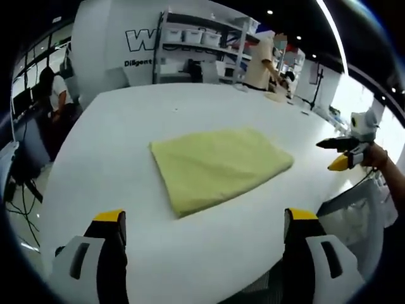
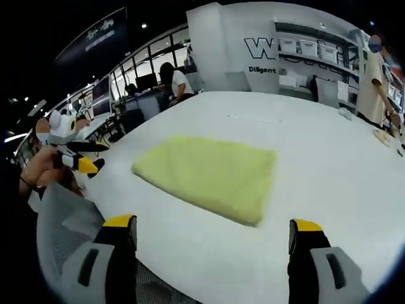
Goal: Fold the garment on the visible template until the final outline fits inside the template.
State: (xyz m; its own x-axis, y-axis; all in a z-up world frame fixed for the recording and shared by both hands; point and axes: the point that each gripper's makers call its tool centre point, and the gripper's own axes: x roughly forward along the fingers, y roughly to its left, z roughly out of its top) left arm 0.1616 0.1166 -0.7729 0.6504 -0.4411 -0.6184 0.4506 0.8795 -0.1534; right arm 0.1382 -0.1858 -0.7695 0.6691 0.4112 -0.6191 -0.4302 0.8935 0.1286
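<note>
A pale yellow garment lies folded into a flat rectangle on the white table. In the right gripper view the same yellow garment rests mid-table. My left gripper is open, its jaws wide apart at the table's near edge, well short of the cloth. My right gripper is open too, nothing between its jaws. The right gripper appears held by a hand at the table's right side in the left gripper view. The left gripper shows at the left in the right gripper view. No template outline is discernible.
A person in a beige top works at the table's far end. Another person sits at desks on the left. Shelves with white bins stand behind. A grey chair back is near the table edge.
</note>
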